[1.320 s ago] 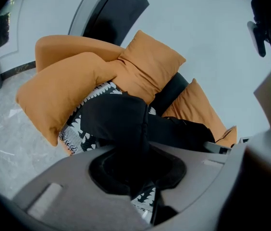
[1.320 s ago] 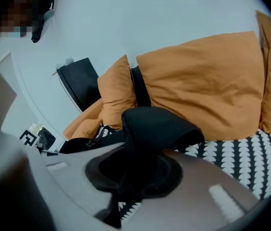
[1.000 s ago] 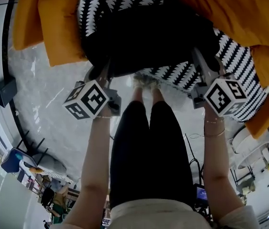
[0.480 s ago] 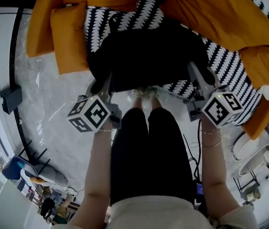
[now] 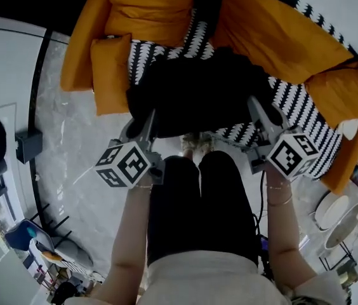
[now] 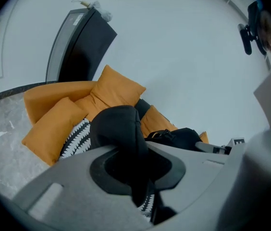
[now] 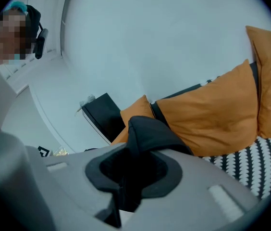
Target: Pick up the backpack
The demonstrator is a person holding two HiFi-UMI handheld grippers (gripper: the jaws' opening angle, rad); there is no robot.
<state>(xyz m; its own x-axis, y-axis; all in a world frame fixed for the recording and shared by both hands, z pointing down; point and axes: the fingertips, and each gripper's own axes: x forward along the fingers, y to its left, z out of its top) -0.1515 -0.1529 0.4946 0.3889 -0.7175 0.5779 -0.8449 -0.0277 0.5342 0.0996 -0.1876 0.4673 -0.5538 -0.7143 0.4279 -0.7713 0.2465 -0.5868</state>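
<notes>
Hanging between left claw (image 5: 145, 121) and right claw (image 5: 257, 110), the backpack (image 5: 198, 94) is clamped.

Head view steeply down above sofa (image 5: 280, 40); gripper views close behind fingers (image 6: 63, 191), facing sofa; backpack (image 5: 198, 94) shared.

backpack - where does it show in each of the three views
Head view: the backpack is the black mass at upper centre, over the orange cushions.
Left gripper view: a black fold of it at centre, pinched between the jaws.
Right gripper view: a black fold at lower centre, pinched likewise.
Shared landmark: the orange cushions behind it.
</notes>
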